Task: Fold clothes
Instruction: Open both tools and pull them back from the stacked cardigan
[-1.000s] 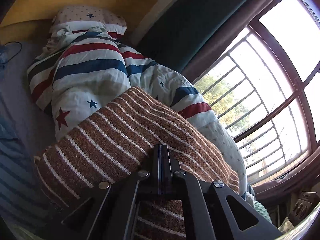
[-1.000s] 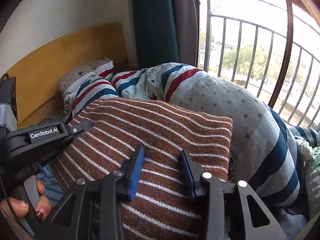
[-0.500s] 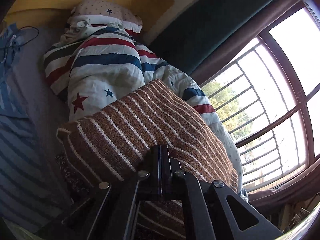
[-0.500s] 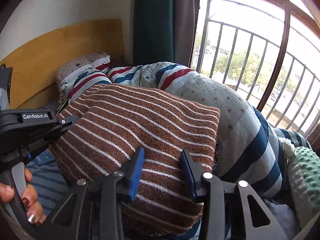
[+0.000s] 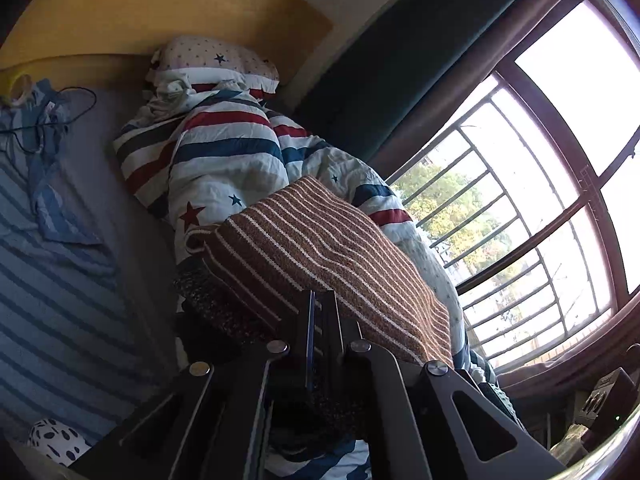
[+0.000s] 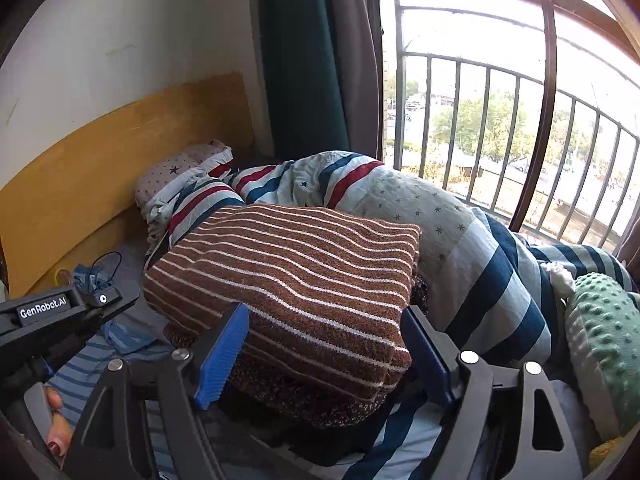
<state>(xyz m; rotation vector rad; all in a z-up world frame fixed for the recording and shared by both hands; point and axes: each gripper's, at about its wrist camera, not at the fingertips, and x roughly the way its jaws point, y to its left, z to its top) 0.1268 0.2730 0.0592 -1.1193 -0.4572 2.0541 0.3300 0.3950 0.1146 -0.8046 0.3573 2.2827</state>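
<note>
While the right gripper (image 6: 324,350) stands wide open with nothing between its blue pads, its fingers reach to either side of the near edge of a folded brown striped sweater (image 6: 296,276). The left gripper (image 5: 320,320) has its jaws pressed together; whether they pinch the sweater's near edge or only meet in front of it I cannot tell. A hand (image 6: 56,420) holds that tool at the lower left of the right view. The sweater lies as a neat rectangle on top of a dark speckled garment (image 6: 304,400), also flat beneath it, so these two look already folded and stacked on the bed. Left of the pile a blue striped shirt (image 5: 60,240) lies spread and rumpled on the mattress, which I judge to be work left. Farther off, the striped duvet (image 5: 224,152) is bunched along the window side, with the star pillow (image 5: 216,60) against the wooden headboard (image 6: 100,152).
</note>
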